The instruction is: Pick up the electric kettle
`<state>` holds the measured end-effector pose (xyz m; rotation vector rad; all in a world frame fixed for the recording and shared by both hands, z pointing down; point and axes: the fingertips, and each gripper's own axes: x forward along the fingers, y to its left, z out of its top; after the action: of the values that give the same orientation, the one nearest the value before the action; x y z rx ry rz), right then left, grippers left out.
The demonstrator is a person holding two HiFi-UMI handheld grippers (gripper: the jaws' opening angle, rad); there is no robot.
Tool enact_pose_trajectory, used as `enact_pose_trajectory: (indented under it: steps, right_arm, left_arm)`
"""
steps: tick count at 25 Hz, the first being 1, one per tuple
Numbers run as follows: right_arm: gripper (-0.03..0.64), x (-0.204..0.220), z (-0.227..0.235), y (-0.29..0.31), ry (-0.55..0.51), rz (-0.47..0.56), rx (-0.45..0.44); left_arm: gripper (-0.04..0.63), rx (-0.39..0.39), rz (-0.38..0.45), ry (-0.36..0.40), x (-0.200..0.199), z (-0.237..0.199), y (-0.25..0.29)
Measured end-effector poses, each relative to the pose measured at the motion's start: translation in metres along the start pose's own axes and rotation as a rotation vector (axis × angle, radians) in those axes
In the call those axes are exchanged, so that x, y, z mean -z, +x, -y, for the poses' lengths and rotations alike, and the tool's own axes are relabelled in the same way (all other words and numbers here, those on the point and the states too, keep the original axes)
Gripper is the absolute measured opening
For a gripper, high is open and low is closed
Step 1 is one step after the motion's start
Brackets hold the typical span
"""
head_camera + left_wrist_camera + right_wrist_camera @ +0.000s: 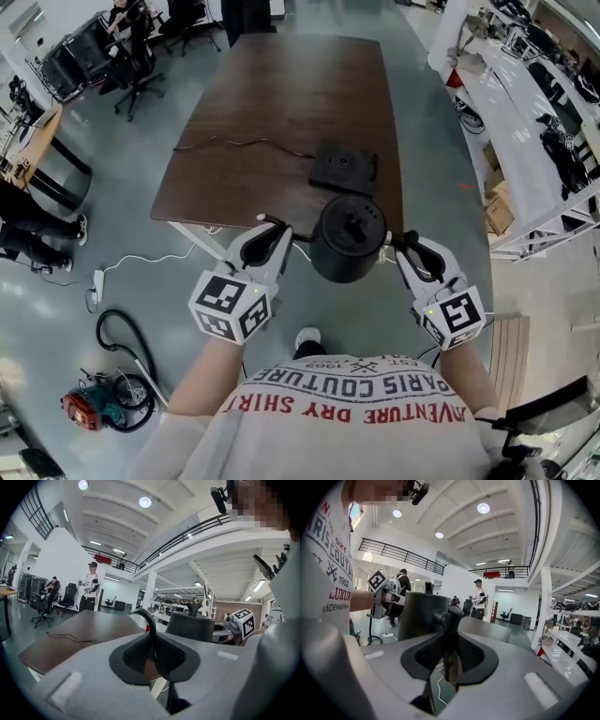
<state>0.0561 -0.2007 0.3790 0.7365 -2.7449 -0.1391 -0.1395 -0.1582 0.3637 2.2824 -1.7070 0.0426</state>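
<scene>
Two grippers have the electric kettle (349,246) between them, one on each side, and it hangs in the air at the near edge of the tabletop (272,103). It is a round black pot with a lid knob on top. The left gripper (279,228) has its jaws pinched onto the thin curved spout (149,625) that sticks out from the kettle's left side, with the strip of black caught right between the pads. The right gripper (401,242) is clamped on the stubby black handle (449,620) on the opposite side, its jaws standing wider around that thicker piece. Both grippers point roughly level, tilted a touch downward, toward the far end of the room.

The kettle is clear of its square black base (343,169), which lies flat on the tabletop just beyond it. A dark cable (234,142) snakes from the base across the brown surface toward the left edge. On the grey floor to the left lie a white power strip (98,279) and a coiled black hose (122,342).
</scene>
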Motion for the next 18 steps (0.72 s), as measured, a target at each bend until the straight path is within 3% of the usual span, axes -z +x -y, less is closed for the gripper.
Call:
enact_pose_trajectory:
  steps: [10, 18]
  right_arm:
    - [0.091, 0.012, 0.009, -0.109, -0.001, 0.043, -0.096]
    - [0.091, 0.026, 0.017, -0.186, 0.003, 0.069, -0.122]
  left_arm:
    - [0.037, -0.112, 0.059, -0.005, 0.008, 0.118, -0.036]
    - [0.037, -0.141, 0.072, 0.0, 0.018, 0.2, -0.052]
